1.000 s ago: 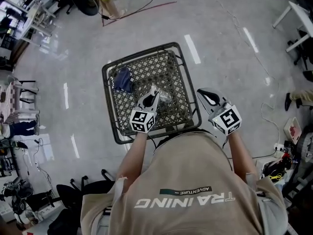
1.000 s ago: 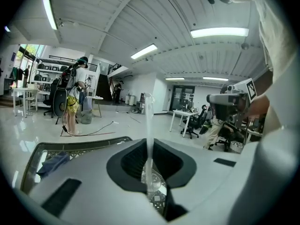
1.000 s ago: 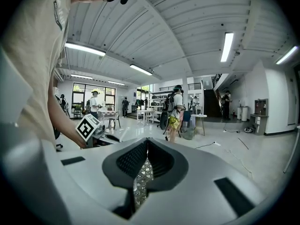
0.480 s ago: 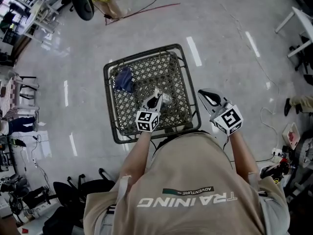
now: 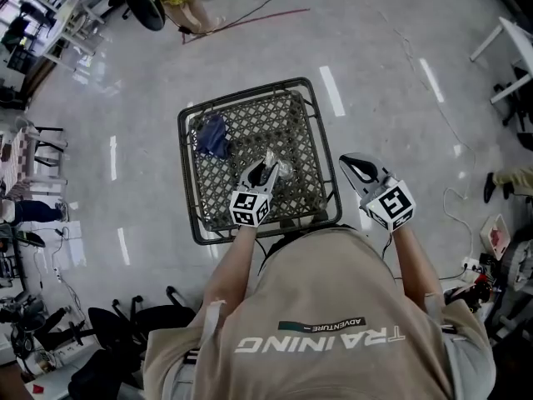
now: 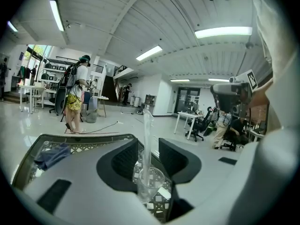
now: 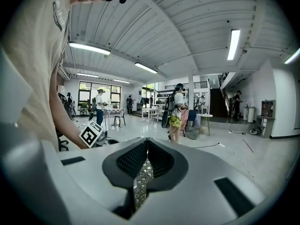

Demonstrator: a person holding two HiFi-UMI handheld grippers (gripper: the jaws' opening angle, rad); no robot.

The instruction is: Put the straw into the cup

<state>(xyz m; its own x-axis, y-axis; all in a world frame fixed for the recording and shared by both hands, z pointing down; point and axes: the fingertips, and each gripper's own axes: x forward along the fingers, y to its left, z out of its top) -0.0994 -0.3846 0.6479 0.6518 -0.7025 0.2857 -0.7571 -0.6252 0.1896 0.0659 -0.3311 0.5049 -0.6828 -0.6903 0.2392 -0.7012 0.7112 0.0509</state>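
A clear plastic cup (image 6: 151, 182) stands on the black lattice table (image 5: 185, 140), and a clear straw (image 6: 146, 139) rises upright out of it. My left gripper (image 6: 147, 156) is open around them; its jaws have just been opening, and the straw stands in the gap with neither pad touching it. From the head view the left gripper (image 5: 264, 172) sits over the table's near right part, with the cup (image 5: 280, 169) at its tips. My right gripper (image 5: 350, 164) hangs beyond the table's right edge, its jaws shut with nothing between them. In its own view, the right gripper (image 7: 146, 144) shows the fingertips meeting.
A crumpled blue cloth (image 5: 211, 136) lies at the table's far left corner. Cables (image 5: 241, 15) run over the grey floor beyond the table. Black office chairs (image 5: 117, 332) stand behind me on the left. A person in yellow shorts (image 6: 73, 102) stands far off.
The left gripper's jaws have spread apart and let go of the straw, which now stands in the cup. That gripper has sunk slightly. The right gripper has stayed put.
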